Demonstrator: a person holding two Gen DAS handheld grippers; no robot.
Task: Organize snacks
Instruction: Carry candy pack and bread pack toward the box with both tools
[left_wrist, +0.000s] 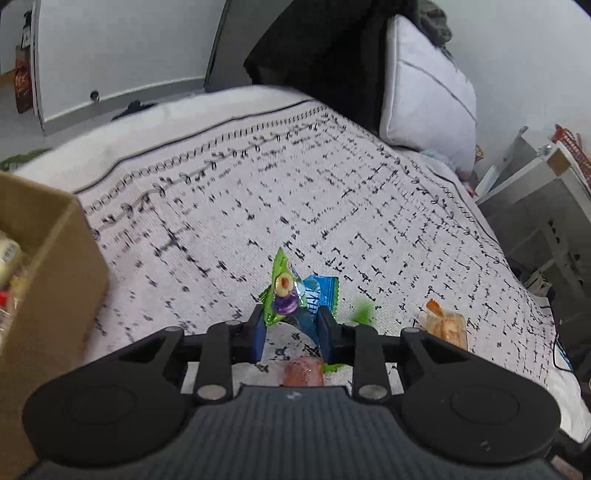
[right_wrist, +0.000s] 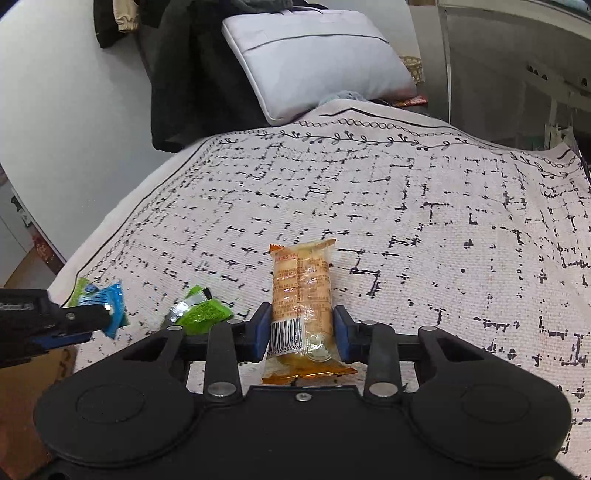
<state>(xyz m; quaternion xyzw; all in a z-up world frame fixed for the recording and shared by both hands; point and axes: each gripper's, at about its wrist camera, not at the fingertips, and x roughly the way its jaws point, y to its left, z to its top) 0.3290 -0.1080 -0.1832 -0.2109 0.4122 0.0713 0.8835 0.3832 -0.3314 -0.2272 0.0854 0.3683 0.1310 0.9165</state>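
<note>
My left gripper is shut on two small snack packets, a green one and a blue one, held above the patterned bedspread. The right wrist view shows it at the left with the packets. My right gripper is shut on an orange-wrapped cake packet, which also shows in the left wrist view. A green packet lies on the bedspread between the grippers. A pink snack lies under my left gripper.
A cardboard box with snacks inside stands at the left edge of the bed. A grey pillow and dark clothing are at the head. White furniture stands to the right. The bedspread stretches ahead.
</note>
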